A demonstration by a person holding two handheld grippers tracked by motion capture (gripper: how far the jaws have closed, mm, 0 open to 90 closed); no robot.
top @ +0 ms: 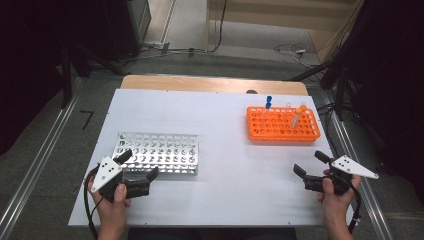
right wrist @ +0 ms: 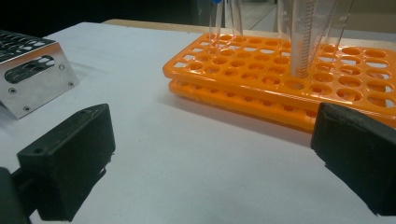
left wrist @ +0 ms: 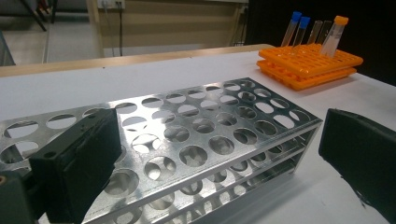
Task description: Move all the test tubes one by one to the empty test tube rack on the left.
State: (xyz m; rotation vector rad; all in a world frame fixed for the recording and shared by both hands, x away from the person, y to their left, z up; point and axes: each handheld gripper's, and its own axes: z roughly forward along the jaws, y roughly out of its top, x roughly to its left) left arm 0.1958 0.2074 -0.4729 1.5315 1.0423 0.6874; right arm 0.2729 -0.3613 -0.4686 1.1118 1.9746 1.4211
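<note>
Perforated sheet-metal rack (top: pixel 157 153), shiny and rectangular with rows of round holes, sits on the white desk (top: pixel 220 165) just ahead of the left claw (top: pixel 140 164), whose jaws stand released with nothing between them. Orange plastic rack (top: pixel 282 125), matte and two-tiered, lies at the far right and carries clear tubes: two blue-capped (left wrist: pixel 293 28), one orange-capped (left wrist: pixel 335 36). Right claw (top: pixel 311 162) is likewise released, near that rack but apart. Tube tops are cut off in the right gripper view.

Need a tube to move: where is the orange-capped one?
In the high view, the orange-capped tube leans in the orange rack at the table's far right, beyond the right gripper.
</note>
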